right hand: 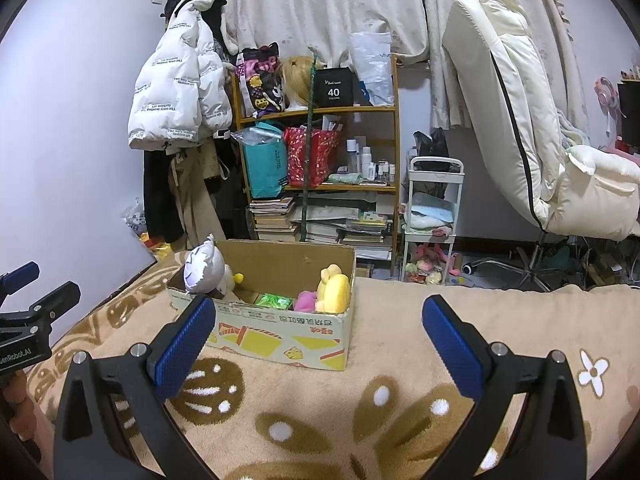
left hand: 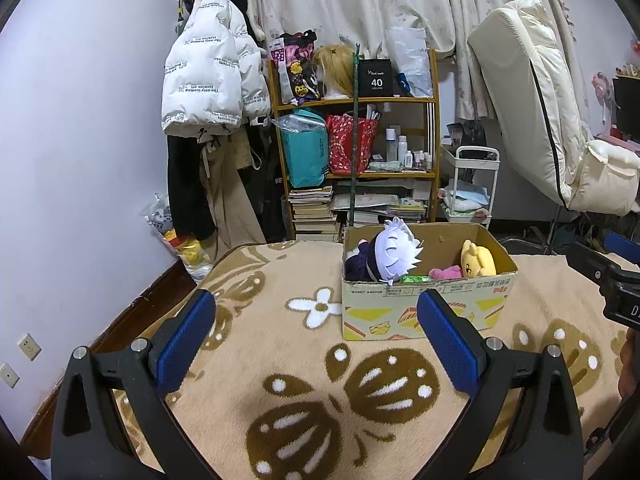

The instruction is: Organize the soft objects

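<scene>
The open brown cardboard box printed with red characters and yellow shapes sits right of centre in the left wrist view, on a beige fleece blanket patterned with brown ovals and white flowers. Inside it, at the left end, lies a white-haired plush doll in dark clothes; at the right end sits a yellow plush bear, with a small pink plush toy and a shiny green packet between them along the front wall.

The left hand-held gripper hangs over the blanket in the lower part of that frame, its blue-padded fingers spread wide with nothing between them; its right finger overlaps the box front in the picture. The right hand-held gripper is likewise wide apart and empty in the right wrist view, where the box lies centre-left.

In the upper middle of the left wrist frame, a wooden shelf carries a black box marked "40" (the smaller line beneath is too fine to read). Upper left, a white puffer jacket bears repeated lettering, mirrored, reading "The only leading fashion art". At the left edge of the right wrist view, the other tool's body shows "enRobot.AI", cut off by the frame.
</scene>
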